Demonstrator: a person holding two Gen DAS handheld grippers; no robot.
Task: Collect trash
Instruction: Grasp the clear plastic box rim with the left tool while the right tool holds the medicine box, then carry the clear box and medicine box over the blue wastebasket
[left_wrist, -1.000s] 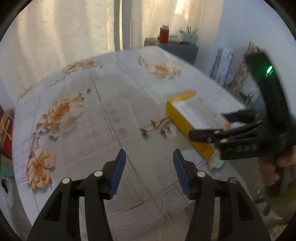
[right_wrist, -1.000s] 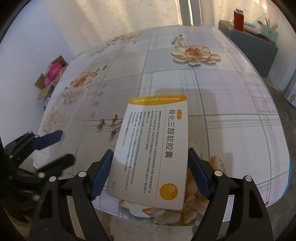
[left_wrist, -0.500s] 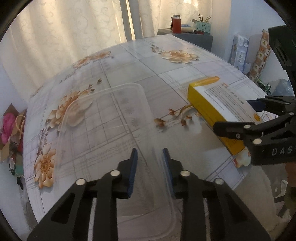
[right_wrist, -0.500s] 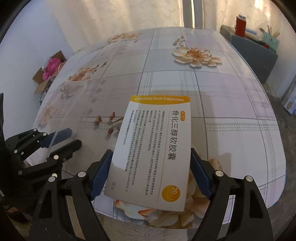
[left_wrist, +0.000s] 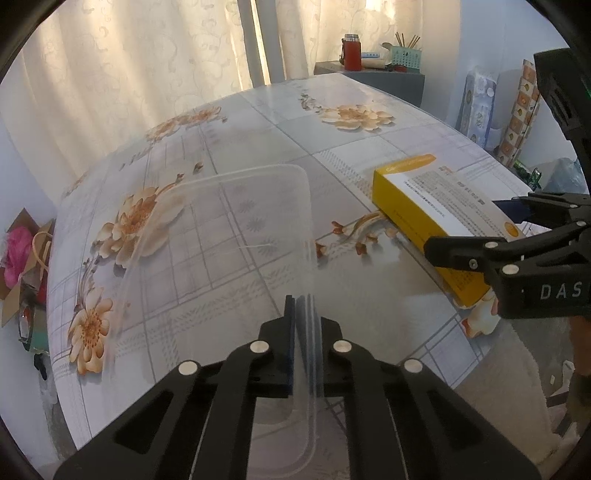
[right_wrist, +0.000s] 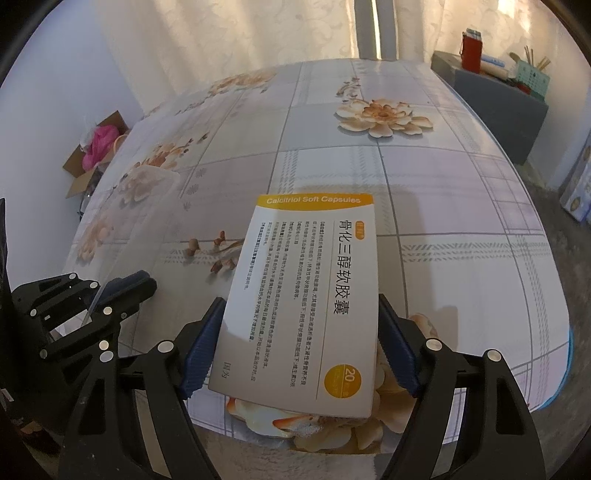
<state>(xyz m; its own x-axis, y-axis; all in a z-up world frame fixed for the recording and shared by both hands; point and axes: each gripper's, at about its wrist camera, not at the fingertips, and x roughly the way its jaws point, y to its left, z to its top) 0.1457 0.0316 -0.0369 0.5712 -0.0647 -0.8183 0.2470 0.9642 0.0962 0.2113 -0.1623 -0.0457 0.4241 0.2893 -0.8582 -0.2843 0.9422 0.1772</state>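
Note:
My left gripper (left_wrist: 303, 325) is shut on the near rim of a clear plastic container lid (left_wrist: 236, 221) that lies over the floral tablecloth. My right gripper (right_wrist: 301, 343) is shut on a yellow and white medicine box (right_wrist: 306, 295) marked "Calcitriol Soft Capsules", held at the table's near edge. The box also shows in the left wrist view (left_wrist: 436, 210), with the right gripper (left_wrist: 506, 236) at the far right. The left gripper shows in the right wrist view (right_wrist: 125, 288) at the lower left, with the clear lid (right_wrist: 147, 184) faint beyond it.
The round table (right_wrist: 443, 206) has a floral checked cloth. A grey cabinet (right_wrist: 498, 96) with a red flask (right_wrist: 471, 48) stands behind it. A cardboard box with pink stuff (right_wrist: 98, 147) sits on the floor at the left. Curtains hang at the back.
My left gripper has closed from wide open onto the rim of the clear lid. My right gripper has kept hold of the medicine box with little movement.

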